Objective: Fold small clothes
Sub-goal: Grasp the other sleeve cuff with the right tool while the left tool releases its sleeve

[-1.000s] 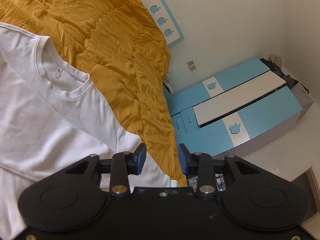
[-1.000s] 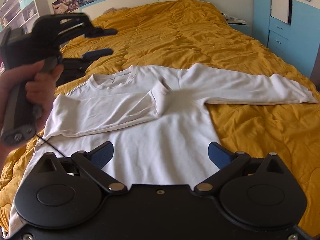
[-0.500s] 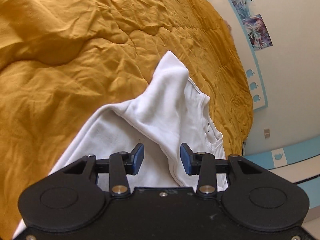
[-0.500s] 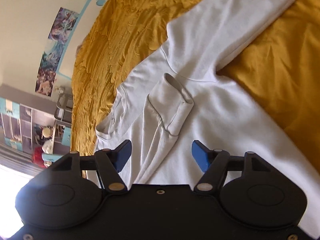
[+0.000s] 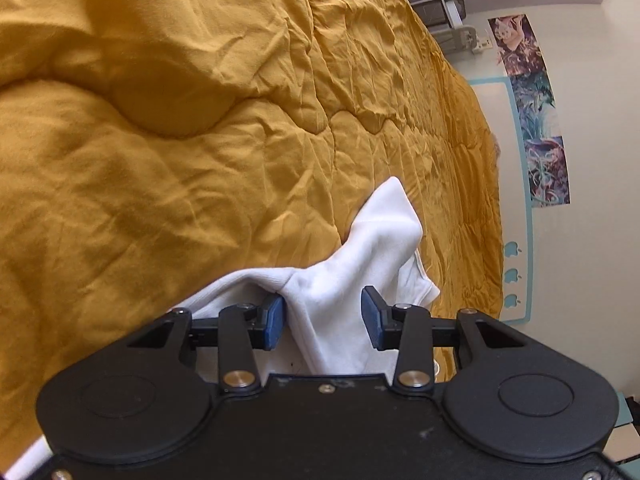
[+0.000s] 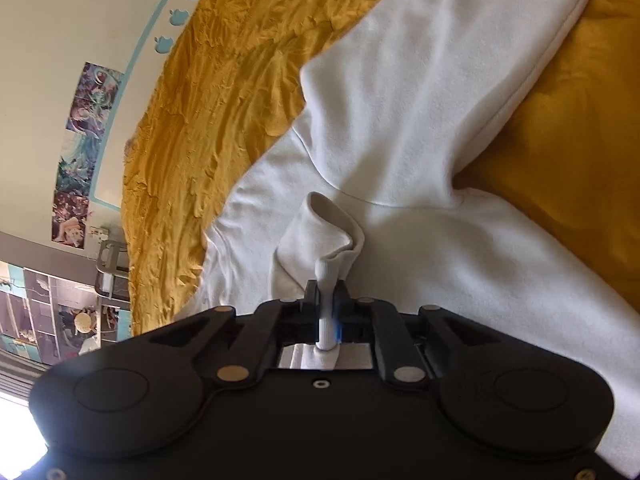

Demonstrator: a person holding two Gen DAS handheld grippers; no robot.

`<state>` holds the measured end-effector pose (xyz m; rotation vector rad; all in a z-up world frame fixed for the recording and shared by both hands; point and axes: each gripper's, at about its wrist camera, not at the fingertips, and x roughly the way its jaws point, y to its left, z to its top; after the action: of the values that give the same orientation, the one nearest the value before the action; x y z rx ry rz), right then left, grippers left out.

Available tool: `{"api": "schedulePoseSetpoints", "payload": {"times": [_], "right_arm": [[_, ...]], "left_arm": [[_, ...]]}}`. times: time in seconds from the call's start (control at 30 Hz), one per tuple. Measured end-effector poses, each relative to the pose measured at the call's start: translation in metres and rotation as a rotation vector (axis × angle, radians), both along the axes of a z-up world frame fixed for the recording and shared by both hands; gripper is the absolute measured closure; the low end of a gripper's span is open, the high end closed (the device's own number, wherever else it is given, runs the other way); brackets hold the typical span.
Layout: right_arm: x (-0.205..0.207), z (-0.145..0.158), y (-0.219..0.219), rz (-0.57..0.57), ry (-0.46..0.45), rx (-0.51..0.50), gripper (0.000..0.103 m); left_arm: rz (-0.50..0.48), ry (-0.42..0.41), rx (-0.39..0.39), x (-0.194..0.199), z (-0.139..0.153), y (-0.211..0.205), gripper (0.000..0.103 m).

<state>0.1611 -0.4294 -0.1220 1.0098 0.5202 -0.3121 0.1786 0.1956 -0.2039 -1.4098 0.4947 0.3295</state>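
A white long-sleeved shirt (image 6: 420,128) lies on the orange bedspread (image 6: 224,92). One sleeve is folded across its body and ends in a cuff (image 6: 320,232). My right gripper (image 6: 327,300) is shut on that cuff's edge. The other sleeve (image 6: 500,40) stretches away to the upper right. In the left wrist view a raised fold of the shirt (image 5: 360,264) stands between the blue pads of my left gripper (image 5: 322,314), which is open around it. The pads do not press the cloth.
The orange bedspread (image 5: 180,140) fills most of the left wrist view. A white headboard with blue apple shapes (image 5: 514,272) and posters (image 5: 540,120) stand at the bed's far end. Shelves (image 6: 48,312) show at the left of the right wrist view.
My right gripper moved down onto the folded sleeve's cuff and closed on it. My left gripper swung from the collar to the shirt's shoulder edge and now straddles a raised fold.
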Motion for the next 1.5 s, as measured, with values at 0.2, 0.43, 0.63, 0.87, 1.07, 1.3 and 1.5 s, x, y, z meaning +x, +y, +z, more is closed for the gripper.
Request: {"api": "schedulePoseSetpoints", "payload": {"times": [0.2, 0.43, 0.63, 0.87, 1.07, 1.3, 1.5], "right_arm": [[-0.038, 0.012, -0.012, -0.038, -0.02, -0.082, 0.096], [-0.044, -0.024, -0.02, -0.044, 0.06, -0.053, 0.096], [-0.065, 0.0, -0.029, -0.047, 0.032, -0.112, 0.087], [-0.12, 0.046, -0.098, -0.262, -0.051, -0.191, 0.064], [-0.175, 0.064, -0.185, -0.541, -0.125, -0.131, 0.057], [-0.186, 0.04, -0.267, -0.707, -0.137, 0.039, 0.053], [-0.179, 0.023, -0.297, -0.793, -0.159, 0.078, 0.054]], "left_arm": [[0.026, 0.006, 0.091, -0.002, 0.008, -0.015, 0.067], [0.06, 0.063, 0.143, -0.003, 0.002, -0.02, 0.089], [-0.005, 0.054, 0.157, -0.017, 0.02, -0.025, 0.073], [-0.353, -0.038, 0.445, -0.002, 0.076, -0.098, 0.063], [-0.674, -0.151, 0.482, 0.046, 0.083, -0.198, 0.059], [-0.811, -0.161, 0.489, 0.08, 0.062, -0.277, 0.059], [-0.886, -0.108, 0.495, 0.108, 0.039, -0.317, 0.059]]}}
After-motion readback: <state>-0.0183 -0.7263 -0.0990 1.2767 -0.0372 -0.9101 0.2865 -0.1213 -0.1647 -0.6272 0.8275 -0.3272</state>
